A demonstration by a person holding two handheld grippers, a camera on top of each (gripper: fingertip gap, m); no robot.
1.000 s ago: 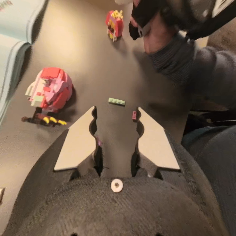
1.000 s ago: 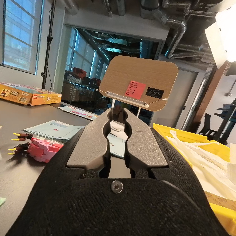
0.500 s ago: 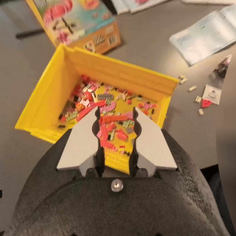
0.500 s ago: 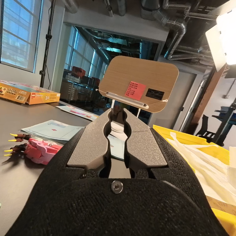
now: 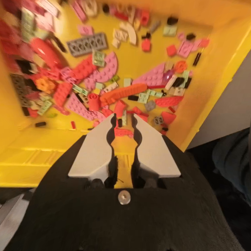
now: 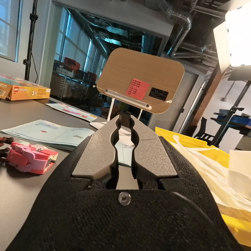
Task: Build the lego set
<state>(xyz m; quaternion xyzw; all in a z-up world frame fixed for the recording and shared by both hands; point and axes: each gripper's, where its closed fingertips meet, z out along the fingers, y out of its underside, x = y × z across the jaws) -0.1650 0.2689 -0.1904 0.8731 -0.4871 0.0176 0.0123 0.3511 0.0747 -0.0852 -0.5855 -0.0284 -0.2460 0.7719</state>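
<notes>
My left tongs [image 5: 123, 118] point steeply down, tilted slightly to the right, with the pale fingers [image 5: 95, 146] standing a narrow way apart; nothing is pressed between the pads. My right tongs [image 6: 125, 117] lie low and nearly level over the desk [image 6: 24, 192], aimed toward its far edge, grey fingers [image 6: 153, 153] almost together with a slim gap at the tips, gripping nothing.

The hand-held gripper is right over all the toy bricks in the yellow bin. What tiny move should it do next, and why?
Probably ease the left hand-held gripper down a touch. Its jaws are apart, with nothing gripped, above the yellow bin, and a pale green brick lies in line with the gap. The picture is blurry, so I can't tell how close it is.
</notes>
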